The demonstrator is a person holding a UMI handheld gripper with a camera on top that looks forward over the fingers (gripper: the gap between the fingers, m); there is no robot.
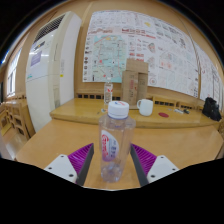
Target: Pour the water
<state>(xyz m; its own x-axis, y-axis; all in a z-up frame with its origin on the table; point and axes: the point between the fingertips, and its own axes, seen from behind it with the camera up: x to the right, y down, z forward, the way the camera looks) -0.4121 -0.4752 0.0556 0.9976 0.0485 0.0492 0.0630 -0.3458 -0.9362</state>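
Observation:
A clear plastic water bottle (115, 135) with a white cap and a pink-and-white label stands upright on the wooden table (50, 140). It stands between the two fingers of my gripper (112, 152), with a narrow gap at each side. The magenta pads (82, 157) flank its lower half and do not press on it, so the gripper is open. A white cup (146, 107) stands on the farther table, beyond the bottle and slightly to the right.
On the far table are a second clear bottle (108, 93), a brown paper bag (134, 80) and a black bag (211, 108) at the right end. A wooden chair (14, 117) stands at the left. Posters cover the wall behind.

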